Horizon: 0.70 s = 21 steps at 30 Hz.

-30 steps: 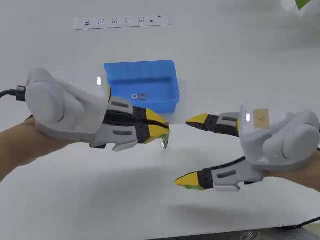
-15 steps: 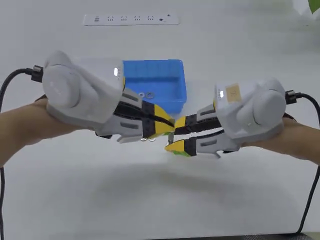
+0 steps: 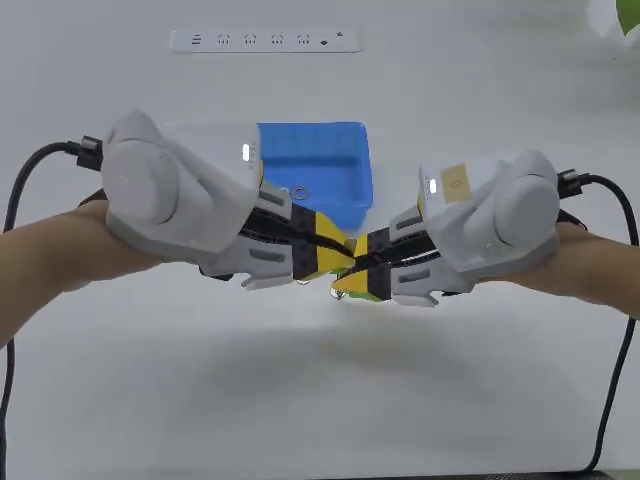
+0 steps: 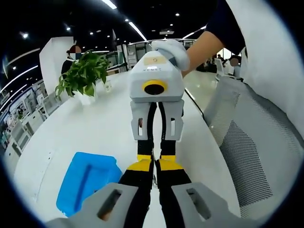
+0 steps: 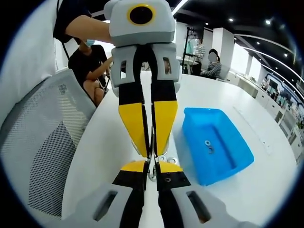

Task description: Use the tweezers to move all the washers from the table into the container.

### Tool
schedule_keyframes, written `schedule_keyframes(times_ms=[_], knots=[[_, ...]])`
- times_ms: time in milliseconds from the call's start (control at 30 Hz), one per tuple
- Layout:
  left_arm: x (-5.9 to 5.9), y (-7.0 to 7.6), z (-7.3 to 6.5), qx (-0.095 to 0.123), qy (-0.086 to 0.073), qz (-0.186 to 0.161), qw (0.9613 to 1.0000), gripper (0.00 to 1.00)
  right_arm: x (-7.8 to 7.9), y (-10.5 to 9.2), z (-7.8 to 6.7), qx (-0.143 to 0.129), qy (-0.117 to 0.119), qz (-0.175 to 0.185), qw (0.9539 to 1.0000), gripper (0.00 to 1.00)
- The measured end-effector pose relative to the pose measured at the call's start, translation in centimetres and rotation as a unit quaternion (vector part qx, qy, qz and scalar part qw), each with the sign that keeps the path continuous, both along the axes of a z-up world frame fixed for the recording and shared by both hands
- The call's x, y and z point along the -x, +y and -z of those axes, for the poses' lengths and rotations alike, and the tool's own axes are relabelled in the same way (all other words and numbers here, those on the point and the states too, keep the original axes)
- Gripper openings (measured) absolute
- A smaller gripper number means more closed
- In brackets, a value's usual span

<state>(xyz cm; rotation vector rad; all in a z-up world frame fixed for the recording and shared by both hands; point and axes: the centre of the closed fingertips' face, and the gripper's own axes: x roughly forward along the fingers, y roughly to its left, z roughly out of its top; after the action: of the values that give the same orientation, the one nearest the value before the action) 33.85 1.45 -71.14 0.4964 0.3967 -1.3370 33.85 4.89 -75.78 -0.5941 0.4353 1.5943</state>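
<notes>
The blue container (image 3: pixel 340 150) sits behind the two grippers, with two washers (image 5: pixel 208 146) lying in it. My left gripper (image 3: pixel 340 255) and right gripper (image 3: pixel 350 282) meet tip to tip just in front of it, low over the white table. Both are shut, with the thin metal tweezers (image 5: pixel 152 167) pinched between them. In the right gripper view, two washers (image 5: pixel 165 159) lie on the table right beside the tips. In the left gripper view, my own jaws (image 4: pixel 153 166) are closed, the right gripper faces them head-on, and the container (image 4: pixel 85 183) lies at lower left.
A white power strip (image 3: pixel 265 40) lies at the far edge of the table. A potted plant (image 4: pixel 83 73) stands on the far end. A mesh chair (image 4: pixel 256 156) sits beside the table, with people behind it. Cables trail from both grippers.
The right gripper, open a second ago, has swung left and shut against the left gripper's tips on the tweezers. The left gripper has shifted slightly right.
</notes>
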Motion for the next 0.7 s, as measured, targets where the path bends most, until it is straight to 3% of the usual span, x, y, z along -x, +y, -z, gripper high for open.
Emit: schedule_keyframes(times_ms=[67,133,300,367,467,500,567,667,700], knots=[[0.2,0.3,0.5,-0.016,-0.001,-0.003,0.9999,0.09,0.0,0.0,0.0,0.0,-0.005,-0.004,1.0,0.08],[0.5,0.6,1.0,-0.032,-0.006,-0.004,0.9995,0.18,-0.1,0.1,0.0,0.0,-0.006,-0.003,1.0,0.08],[0.1,1.6,0.3,-0.027,-0.03,-0.039,0.9984,0.39,-0.2,0.1,0.1,0.002,-0.011,-0.006,0.9999,0.08],[-0.1,2.3,-0.3,-0.014,-0.027,-0.064,0.9975,0.43,0.0,0.0,0.1,0.003,-0.01,-0.008,0.9999,0.08],[0.2,3.3,-0.5,-0.017,-0.02,-0.082,0.9963,0.47,0.2,0.0,0.1,0.004,-0.012,-0.01,0.9999,0.08],[0.6,3.7,-0.4,-0.01,0.002,-0.098,0.9952,0.49,0.2,0.0,0.1,0.004,-0.012,-0.01,0.9999,0.08],[0.8,4.2,-0.3,-0.003,0.018,-0.115,0.9932,0.52,0.2,0.0,-0.2,0.001,-0.011,-0.007,0.9999,0.08],[0.5,5.4,-0.2,-0.01,-0.003,-0.147,0.989,0.66,0.2,0.1,-0.8,-0.009,-0.008,0.001,0.9999,0.08],[0.7,5.7,-0.3,-0.008,-0.002,-0.155,0.9879,0.71,0.2,0.1,-1.1,-0.011,-0.008,0.002,0.9999,0.08]])
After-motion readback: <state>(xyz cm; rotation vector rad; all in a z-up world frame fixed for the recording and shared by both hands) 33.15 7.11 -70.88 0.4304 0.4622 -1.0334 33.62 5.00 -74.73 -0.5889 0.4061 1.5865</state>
